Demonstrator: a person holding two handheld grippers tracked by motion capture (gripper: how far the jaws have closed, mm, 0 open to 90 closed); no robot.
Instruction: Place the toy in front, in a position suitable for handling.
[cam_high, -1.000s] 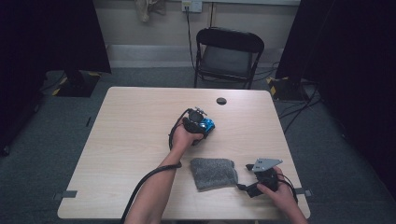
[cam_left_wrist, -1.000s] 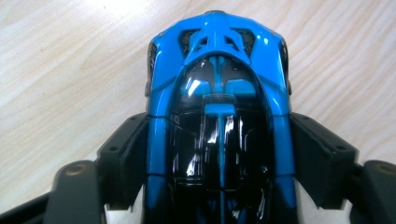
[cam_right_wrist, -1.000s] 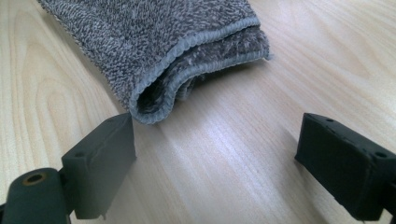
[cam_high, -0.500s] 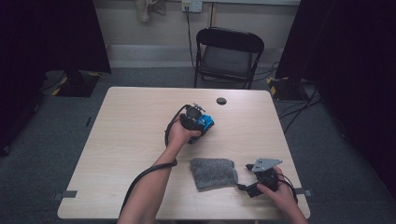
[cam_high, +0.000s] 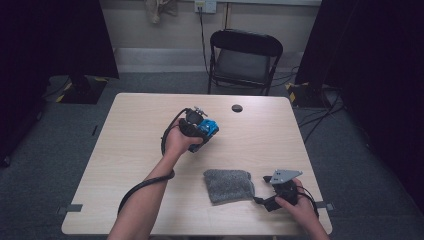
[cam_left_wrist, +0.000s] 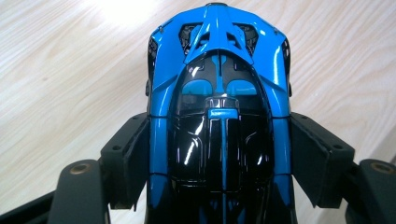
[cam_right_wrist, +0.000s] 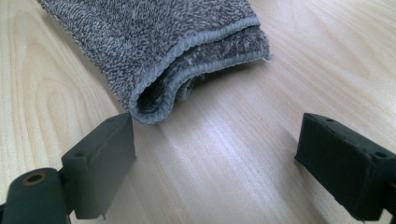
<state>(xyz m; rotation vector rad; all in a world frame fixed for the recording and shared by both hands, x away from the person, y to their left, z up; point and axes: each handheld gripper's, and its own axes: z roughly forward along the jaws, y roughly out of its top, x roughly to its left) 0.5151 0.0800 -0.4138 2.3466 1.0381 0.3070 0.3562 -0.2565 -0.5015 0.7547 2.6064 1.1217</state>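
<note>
Left gripper (cam_left_wrist: 219, 154) is clamping the blue toy car (cam_left_wrist: 219, 93); right gripper (cam_right_wrist: 219, 158), gaping empty, is facing the folded towel (cam_right_wrist: 187, 42) at eleven o'clock. Glossy bodywork could slip free.

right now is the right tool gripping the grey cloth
No, the right tool stands open, its jaws apart over bare table, with the folded grey cloth just ahead of them.

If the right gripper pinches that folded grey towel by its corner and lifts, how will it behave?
The folded grey terry towel would likely droop and unfold, since its layers lie loose at the open fold. It probably weighs little. Its fuzzy pile should grip well between the right gripper and resist slipping.
</note>
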